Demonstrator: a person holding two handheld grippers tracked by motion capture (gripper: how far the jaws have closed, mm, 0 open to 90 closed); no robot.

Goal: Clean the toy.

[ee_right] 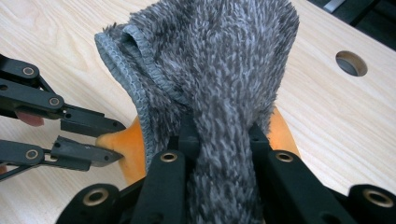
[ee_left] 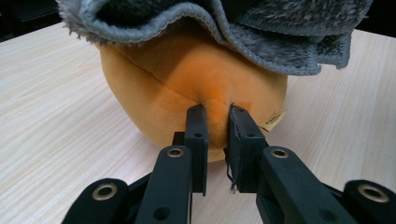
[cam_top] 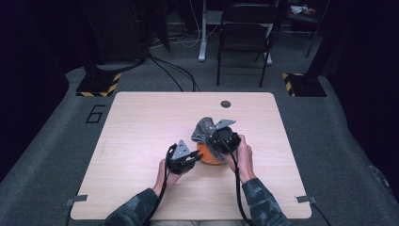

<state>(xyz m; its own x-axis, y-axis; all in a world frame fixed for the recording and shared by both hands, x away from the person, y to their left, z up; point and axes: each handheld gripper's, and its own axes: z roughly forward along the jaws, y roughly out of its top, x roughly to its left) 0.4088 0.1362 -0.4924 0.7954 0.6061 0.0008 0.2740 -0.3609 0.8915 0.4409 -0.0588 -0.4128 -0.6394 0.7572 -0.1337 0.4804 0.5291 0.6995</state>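
Both tongs busy on the counter (cam_top: 141, 117)
Our left tongs (ee_left: 217, 112) pinch a fold of the orange plush (ee_left: 177, 79) sitting mid-counter, while our right tongs (ee_right: 219, 133) clamp the grey fuzzy cloth (ee_right: 210, 60) draped over it

A pale wooden counter (cam_top: 141, 141) stands on grey carpet (cam_top: 47, 155). Beyond its far edge are a black folding chair (cam_top: 244, 33), floor cables (cam_top: 174, 70) and two hazard-striped bases (cam_top: 99, 84).

Table (cam_top: 141, 122): light wood top, round hole (cam_top: 226, 104) near far edge. Resting on it: orange plush (cam_top: 209, 155), right of centre.
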